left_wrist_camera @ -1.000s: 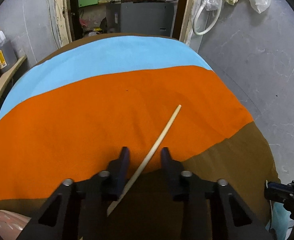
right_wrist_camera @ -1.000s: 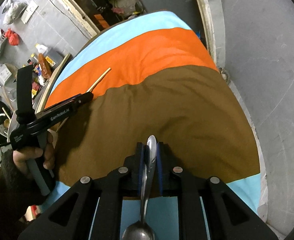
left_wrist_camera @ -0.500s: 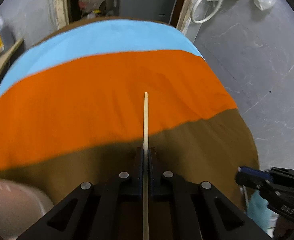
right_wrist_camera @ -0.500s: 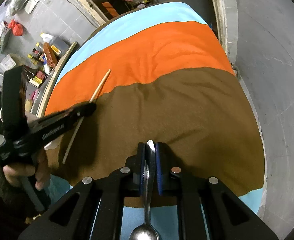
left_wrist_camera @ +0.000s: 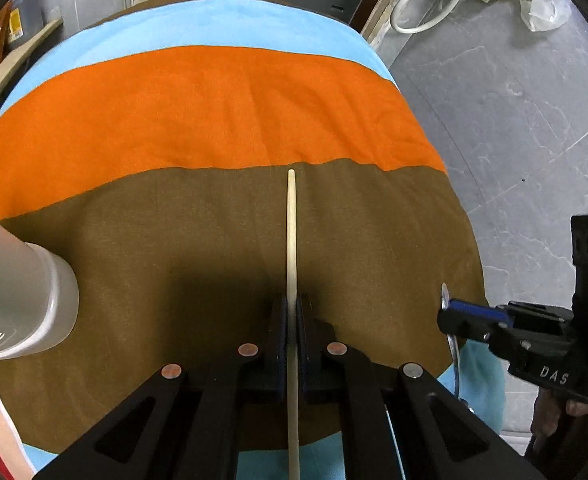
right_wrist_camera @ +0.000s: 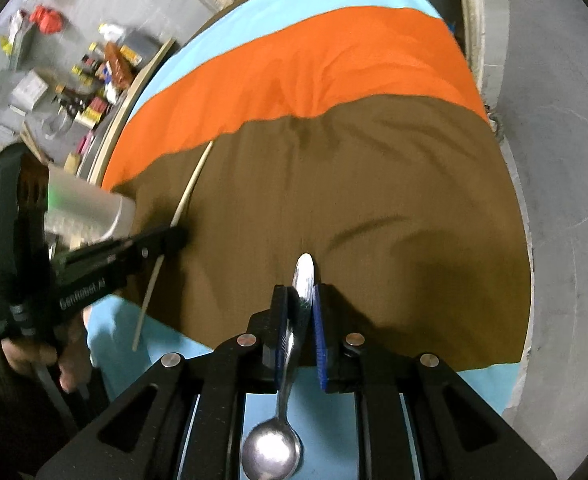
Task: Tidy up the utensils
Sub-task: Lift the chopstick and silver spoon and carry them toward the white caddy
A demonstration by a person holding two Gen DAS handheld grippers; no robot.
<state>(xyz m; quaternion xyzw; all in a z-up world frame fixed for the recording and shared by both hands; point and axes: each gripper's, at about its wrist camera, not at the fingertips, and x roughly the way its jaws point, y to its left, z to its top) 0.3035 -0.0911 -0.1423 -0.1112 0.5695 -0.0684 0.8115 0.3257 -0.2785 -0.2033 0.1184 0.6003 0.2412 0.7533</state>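
Observation:
My left gripper is shut on a pale wooden chopstick, which points forward over the brown band of the striped cloth. The chopstick and left gripper also show at the left of the right wrist view. My right gripper is shut on the handle of a metal spoon, bowl toward the camera, above the cloth's near edge. In the left wrist view the right gripper shows at the right with the spoon handle.
A grey cylindrical holder sits at the table's left edge, close to the left gripper; it also shows in the right wrist view. Cluttered floor and shelf items lie beyond the left side. Grey floor lies to the right.
My left gripper closed on the chopstick, lifted it and drew back over the brown band toward the grey holder. My right gripper keeps holding the spoon and moved slightly forward.

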